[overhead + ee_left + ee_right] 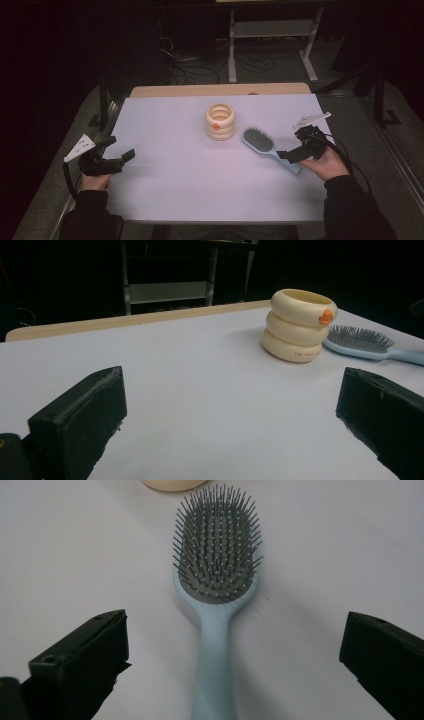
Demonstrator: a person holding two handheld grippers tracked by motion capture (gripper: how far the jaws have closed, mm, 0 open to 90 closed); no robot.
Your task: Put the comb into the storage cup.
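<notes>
High view: a bench [165,190] with a pale lilac surface carries two things near its middle. A cream cup built like three stacked rings [220,121], with a small orange mark on its upper ring, stands upright toward the far side. Just to its right lies a light-blue hairbrush [265,146], bristles up, its head close to the cup but apart from it and its handle running toward the near right.

The right tongs [288,154], held in the person's right hand [327,162], sit over the handle end of the hairbrush. Right gripper view: the two black jaws stand wide apart, one on each side of the hairbrush handle [215,680], neither touching it; the grey bristle pad points away from the camera, and a sliver of the cup's base [172,484] shows beyond the brush head.

The left tongs [122,150], held in the person's left hand [95,180], rest low at the left edge of the bench, well apart from both things. Left gripper view: the jaws are spread with bare bench between them; the cup [300,325] and the hairbrush [372,344] lie farther off to the right.
</notes>
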